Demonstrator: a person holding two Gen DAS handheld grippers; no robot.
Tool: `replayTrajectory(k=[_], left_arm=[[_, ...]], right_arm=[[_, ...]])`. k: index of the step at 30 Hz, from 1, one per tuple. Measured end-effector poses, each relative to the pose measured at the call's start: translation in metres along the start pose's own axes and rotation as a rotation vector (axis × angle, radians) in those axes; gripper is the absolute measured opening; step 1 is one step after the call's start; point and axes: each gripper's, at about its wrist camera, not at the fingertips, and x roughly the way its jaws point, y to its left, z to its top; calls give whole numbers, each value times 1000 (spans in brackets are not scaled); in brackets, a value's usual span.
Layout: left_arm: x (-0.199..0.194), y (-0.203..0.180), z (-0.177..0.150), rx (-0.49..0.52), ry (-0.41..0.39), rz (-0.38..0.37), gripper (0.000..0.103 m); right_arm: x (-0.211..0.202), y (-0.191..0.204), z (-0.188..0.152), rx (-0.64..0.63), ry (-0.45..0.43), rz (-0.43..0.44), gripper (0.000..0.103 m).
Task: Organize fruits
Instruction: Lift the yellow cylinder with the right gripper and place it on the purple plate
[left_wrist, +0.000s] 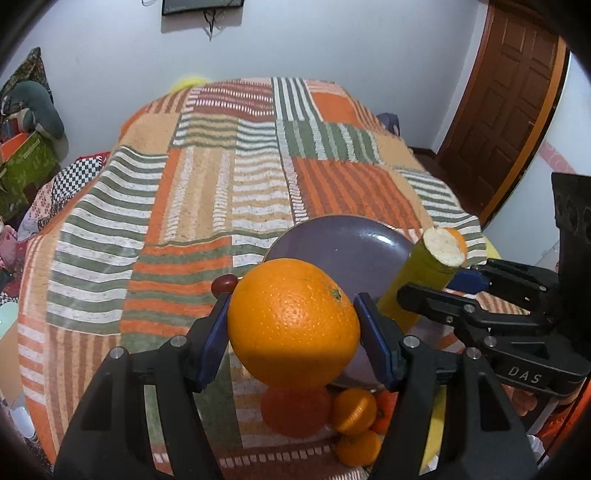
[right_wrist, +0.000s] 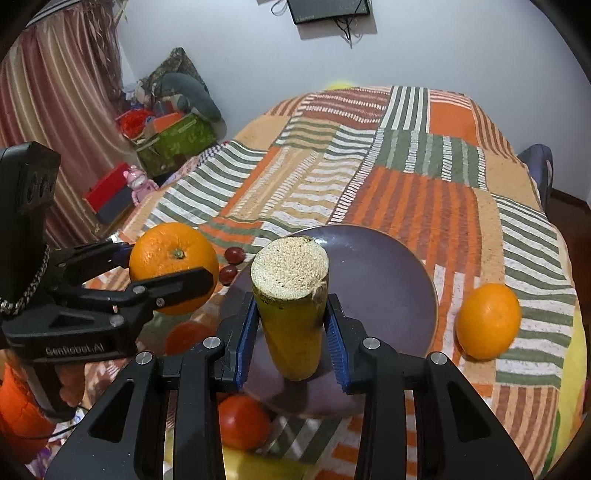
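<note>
My left gripper (left_wrist: 293, 317) is shut on a large orange (left_wrist: 293, 323) and holds it above the bedspread, left of a purple plate (left_wrist: 347, 245); it also shows in the right wrist view (right_wrist: 173, 267). My right gripper (right_wrist: 291, 332) is shut on a yellow-green cut stalk piece (right_wrist: 291, 314) with a pale fibrous end, held over the purple plate (right_wrist: 384, 280). The stalk also shows in the left wrist view (left_wrist: 424, 280). The plate holds nothing that I can see.
A second orange (right_wrist: 487, 321) lies right of the plate. Two dark red grapes (right_wrist: 234, 254) lie at its left. A tomato (right_wrist: 243, 421), another red fruit (left_wrist: 295, 410) and small tangerines (left_wrist: 354, 410) lie near the front. The striped bedspread (left_wrist: 221, 184) stretches to the wall; clutter stands at the left.
</note>
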Motion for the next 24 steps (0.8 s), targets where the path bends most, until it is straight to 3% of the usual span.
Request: replayTrajectory(k=[10, 24], left_arm=[[39, 2, 13, 13, 55, -7, 65], [76, 5, 23, 26, 115, -5, 65]], right_arm=[[25, -11, 23, -8, 15, -44, 32], [58, -35, 22, 32, 125, -58, 32]])
